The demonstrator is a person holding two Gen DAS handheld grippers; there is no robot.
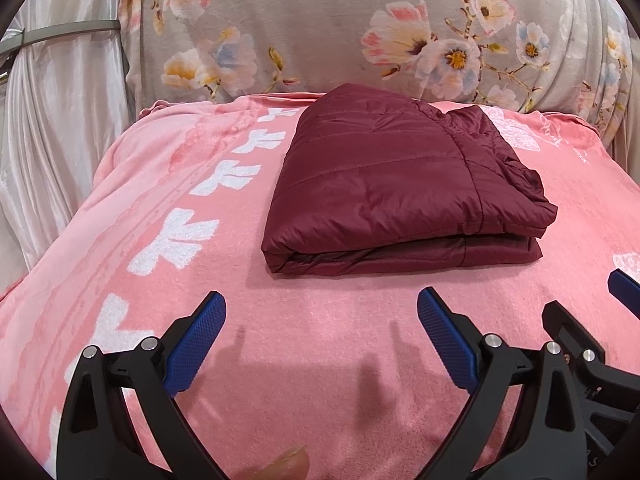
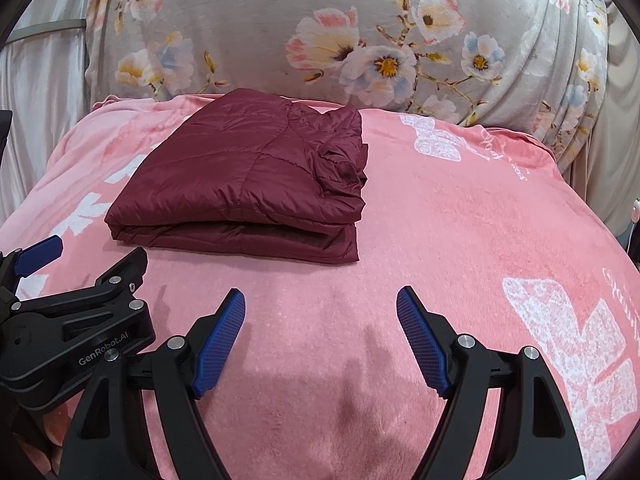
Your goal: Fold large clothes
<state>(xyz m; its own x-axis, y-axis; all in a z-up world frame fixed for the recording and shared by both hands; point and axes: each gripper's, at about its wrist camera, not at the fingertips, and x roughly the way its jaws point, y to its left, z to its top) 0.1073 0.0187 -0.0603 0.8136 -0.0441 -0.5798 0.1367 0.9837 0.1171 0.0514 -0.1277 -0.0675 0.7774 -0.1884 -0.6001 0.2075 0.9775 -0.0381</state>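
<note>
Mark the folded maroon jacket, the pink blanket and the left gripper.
Folded maroon jacket point(image 1: 384, 176), left wrist view, top panel.
Pink blanket point(image 2: 460, 216), right wrist view, bare patch.
Left gripper point(image 1: 322, 340), left wrist view, between open fingertips.

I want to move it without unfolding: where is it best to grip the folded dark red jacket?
Probably the near left folded edge of the jacket, approached from the front: the layers are closed and stacked there. The right side is bunched and loose.

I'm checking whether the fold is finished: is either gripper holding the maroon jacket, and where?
Nothing is held. The left gripper and right gripper are both open over the pink blanket, short of the folded maroon jacket.
</note>
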